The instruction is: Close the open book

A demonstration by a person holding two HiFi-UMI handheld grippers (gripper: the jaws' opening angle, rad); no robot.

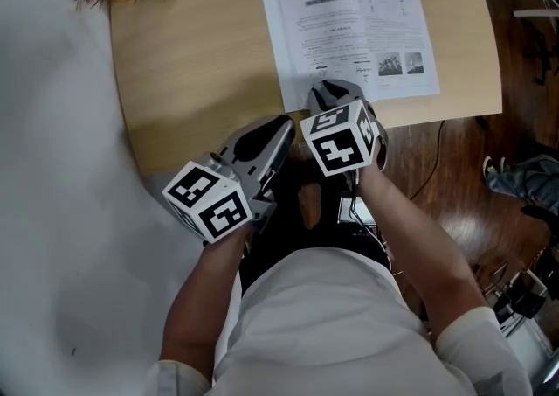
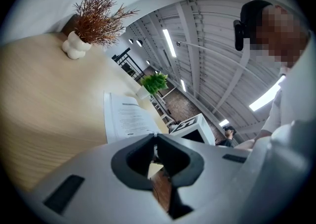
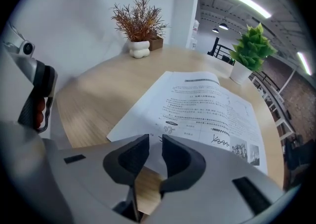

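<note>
While the open book [image 1: 349, 31] lies flat on the table [image 1: 201, 53], the right gripper [image 1: 330, 88] hangs at its near edge.
Pointing steeply down, its jaws stand a narrow gap apart over the bottom margin of the book's left page and clamp nothing; contact with the paper cannot be judged. Off the book's near left corner, the left gripper [image 1: 284, 126] has its jaws closed together, empty.
</note>
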